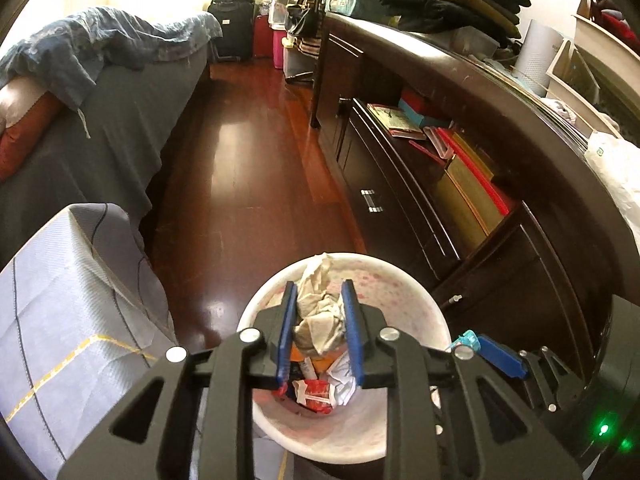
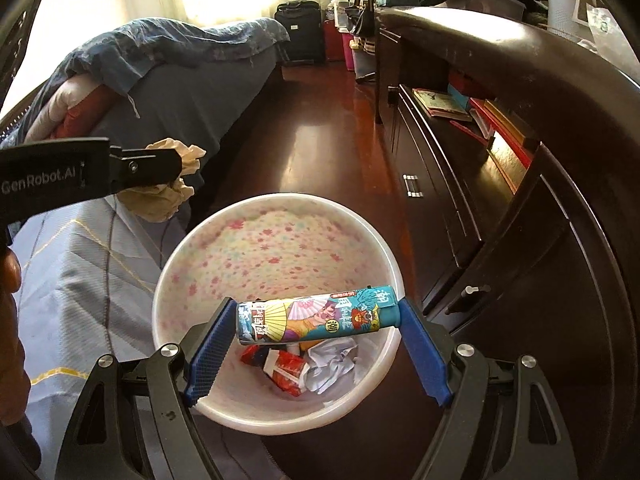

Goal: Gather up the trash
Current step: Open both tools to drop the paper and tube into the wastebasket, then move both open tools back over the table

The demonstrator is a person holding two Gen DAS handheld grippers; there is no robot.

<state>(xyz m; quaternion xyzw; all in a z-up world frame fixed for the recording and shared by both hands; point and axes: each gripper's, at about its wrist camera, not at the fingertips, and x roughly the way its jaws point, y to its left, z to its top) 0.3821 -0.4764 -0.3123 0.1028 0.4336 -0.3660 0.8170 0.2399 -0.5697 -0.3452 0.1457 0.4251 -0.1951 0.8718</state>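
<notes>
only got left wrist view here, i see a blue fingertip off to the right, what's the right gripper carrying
observer: the right gripper is clamped end to end on a teal printed tube.
operator: is it over the bin yet
observer: yes, the tube lies across the white bin's opening, above the red packet and white paper ball.
operator: and how's my grip from the side
observer: the crumpled paper bulges out above and below the left gripper's finger, so it looks gripped.
</notes>
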